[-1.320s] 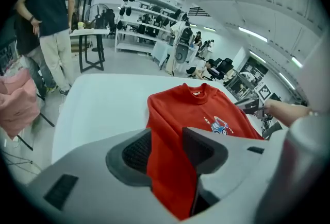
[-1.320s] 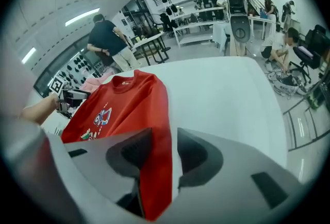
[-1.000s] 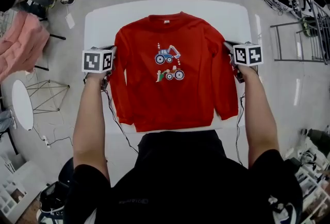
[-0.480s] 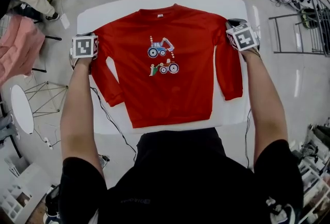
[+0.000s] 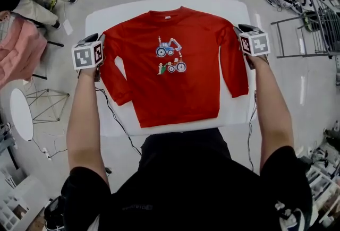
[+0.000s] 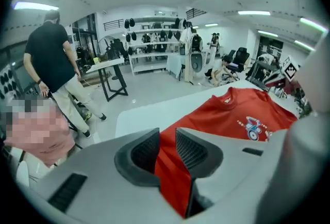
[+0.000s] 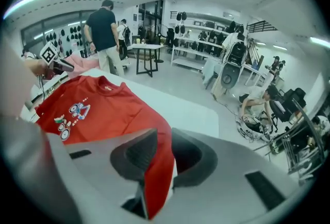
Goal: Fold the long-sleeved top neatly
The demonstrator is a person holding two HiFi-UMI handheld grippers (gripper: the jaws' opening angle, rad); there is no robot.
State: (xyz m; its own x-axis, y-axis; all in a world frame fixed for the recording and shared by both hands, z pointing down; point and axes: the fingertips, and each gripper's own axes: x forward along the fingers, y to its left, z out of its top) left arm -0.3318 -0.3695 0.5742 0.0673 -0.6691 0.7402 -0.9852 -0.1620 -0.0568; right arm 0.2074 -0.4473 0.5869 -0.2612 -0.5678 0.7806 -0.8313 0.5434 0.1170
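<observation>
The red long-sleeved top [image 5: 175, 86], printed with toy vehicles, lies flat and face up on the white table [image 5: 234, 9], its sleeves angled slightly out from the body. My left gripper [image 5: 100, 46] hovers at the top's left shoulder. Its jaws have just been opening, and in the left gripper view [image 6: 167, 140] red cloth [image 6: 227, 120] shows through the gap, not pinched. My right gripper [image 5: 240, 33] is over the right shoulder. Those jaws have also just been opening, and the red sleeve [image 7: 154, 166] shows loose in the gap of the right gripper [image 7: 164, 148].
A pink cloth [image 5: 18, 49] hangs left of the table above a small round white stand [image 5: 21, 108]. A metal rack [image 5: 303, 28] stands to the right. Cables trail on the floor [image 5: 114, 118]. A person in black [image 6: 51, 63] stands beyond the table's far left.
Both grippers drew the shoulders outward, spreading the sleeves away from the body, then lifted a little. Both sets of jaws went from shut on the cloth to apart.
</observation>
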